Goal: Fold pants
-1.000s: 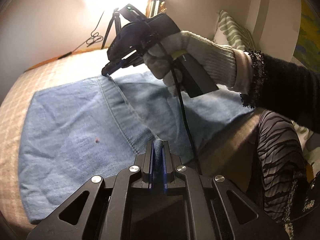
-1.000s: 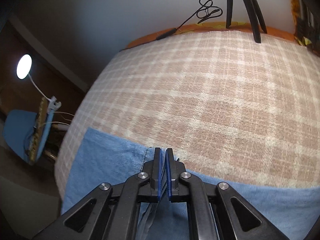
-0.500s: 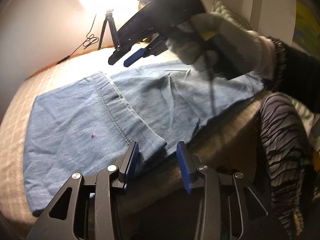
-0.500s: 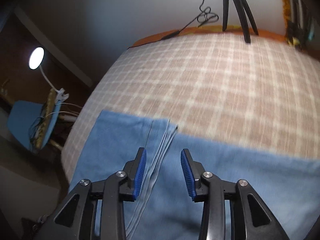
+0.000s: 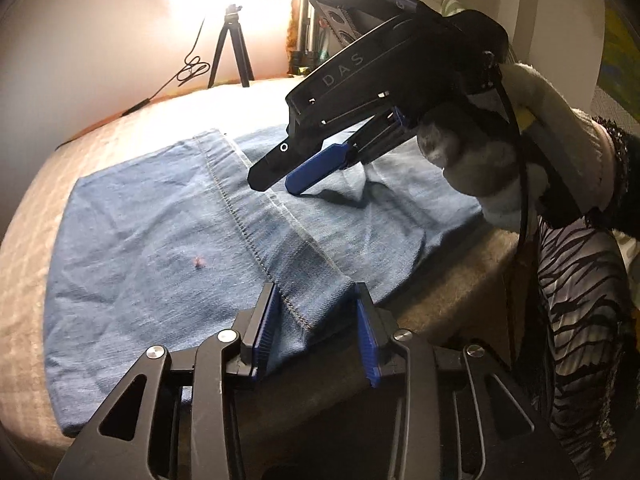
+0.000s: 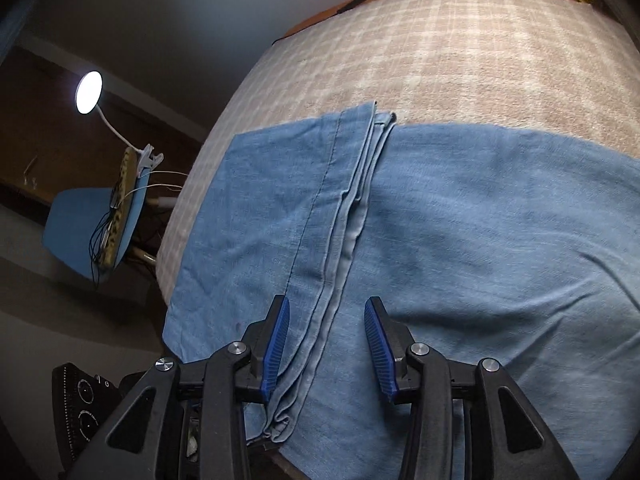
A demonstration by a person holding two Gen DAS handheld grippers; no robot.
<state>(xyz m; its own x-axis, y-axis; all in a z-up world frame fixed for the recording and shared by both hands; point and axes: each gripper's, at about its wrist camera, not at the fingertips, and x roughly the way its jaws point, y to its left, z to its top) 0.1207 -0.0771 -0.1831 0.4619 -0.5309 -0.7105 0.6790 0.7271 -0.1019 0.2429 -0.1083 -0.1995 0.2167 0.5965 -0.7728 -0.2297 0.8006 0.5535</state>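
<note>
Pants (image 5: pixel 168 240) folded once, flat on bed (image 6: pixel 460 48), hem edge near side. Left gripper (image 5: pixel 316 332) closing, hem corner between jaws, not pinched. Right gripper (image 6: pixel 326 344) opening, released, hovering over fabric. Next fold: regrip both corners evenly, keep seams aligned.

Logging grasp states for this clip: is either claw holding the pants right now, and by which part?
Nothing is held. The left claw stands open astride the hem corner of the pants, closing slightly. The right claw hangs above the hem edges, jaws opening.
</note>
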